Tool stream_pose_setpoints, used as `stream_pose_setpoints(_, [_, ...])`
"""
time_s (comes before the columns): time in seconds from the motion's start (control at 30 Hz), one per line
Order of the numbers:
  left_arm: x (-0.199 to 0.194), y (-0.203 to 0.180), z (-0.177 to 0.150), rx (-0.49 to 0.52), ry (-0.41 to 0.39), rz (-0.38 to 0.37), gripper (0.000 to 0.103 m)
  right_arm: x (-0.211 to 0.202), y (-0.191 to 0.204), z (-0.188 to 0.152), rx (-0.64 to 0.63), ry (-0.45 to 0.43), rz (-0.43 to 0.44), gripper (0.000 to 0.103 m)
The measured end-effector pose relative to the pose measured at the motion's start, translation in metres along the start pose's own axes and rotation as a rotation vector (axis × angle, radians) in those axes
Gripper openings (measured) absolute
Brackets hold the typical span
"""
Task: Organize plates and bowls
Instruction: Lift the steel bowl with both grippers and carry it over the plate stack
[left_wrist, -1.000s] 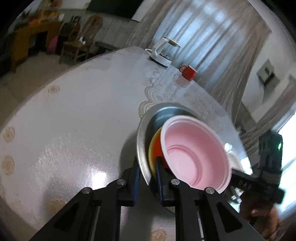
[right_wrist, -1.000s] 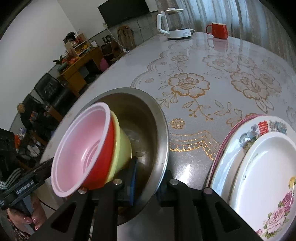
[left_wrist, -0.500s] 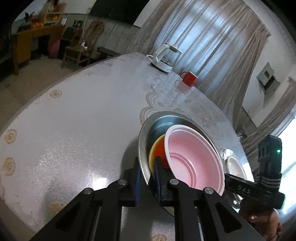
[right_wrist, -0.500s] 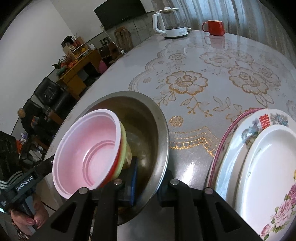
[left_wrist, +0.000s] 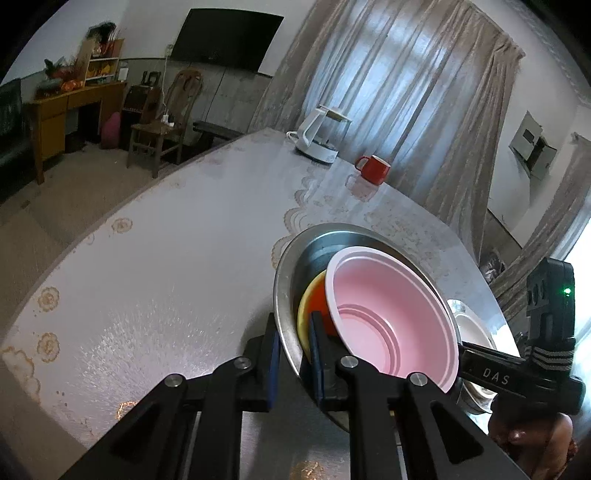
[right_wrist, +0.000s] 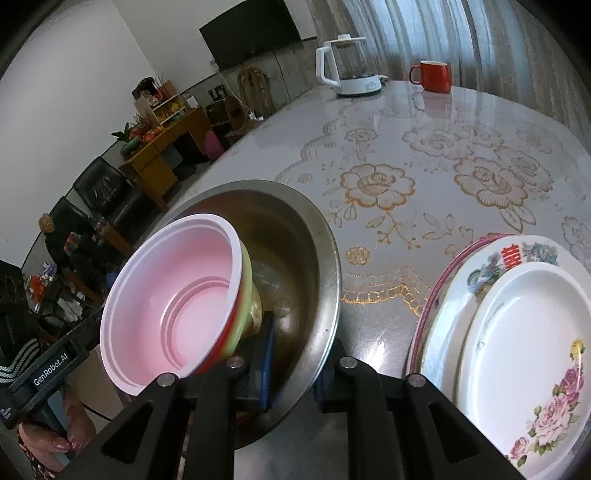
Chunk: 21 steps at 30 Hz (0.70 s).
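A large steel bowl (left_wrist: 284, 280) (right_wrist: 314, 236) is held tilted above the table. Inside it sits a nested stack: a pink bowl (left_wrist: 391, 317) (right_wrist: 177, 295) in a red bowl (left_wrist: 319, 295) in a yellow bowl (right_wrist: 255, 306). My left gripper (left_wrist: 293, 350) is shut on the steel bowl's near rim. My right gripper (right_wrist: 295, 350) is shut on the opposite rim. A stack of plates, a white plate (right_wrist: 524, 354) on a floral plate (right_wrist: 480, 273), lies on the table to the right.
A white kettle (left_wrist: 317, 134) (right_wrist: 347, 70) and a red mug (left_wrist: 375, 169) (right_wrist: 434, 75) stand at the far side of the round table (left_wrist: 166, 258) (right_wrist: 424, 158). A chair (left_wrist: 162, 122) and wooden desk (left_wrist: 66, 110) stand beyond the table's edge.
Both grippers have lifted the steel bowl with its stack higher above the table; the stack has settled more level inside it. Both grips are unchanged.
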<state>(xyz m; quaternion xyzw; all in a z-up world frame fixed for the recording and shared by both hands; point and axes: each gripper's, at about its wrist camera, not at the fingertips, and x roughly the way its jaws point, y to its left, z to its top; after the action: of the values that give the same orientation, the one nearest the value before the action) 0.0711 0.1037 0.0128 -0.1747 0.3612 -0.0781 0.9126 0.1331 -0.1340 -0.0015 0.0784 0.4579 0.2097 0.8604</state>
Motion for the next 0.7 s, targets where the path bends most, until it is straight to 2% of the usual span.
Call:
stream_pose_setpoints(0.47, [-0.013, -0.042, 0.015, 0.076, -0.045, -0.038, 0.015, -0.043, -0.013, 0.002, 0.022, -0.079, -0.002, 0.016])
stream_pose_setpoints(0.7, [-0.012, -0.073, 0.016, 0.134, -0.041, -0.078, 0.016, -0.068, -0.034, 0.001, 0.066, -0.115, -0.020, 0.016])
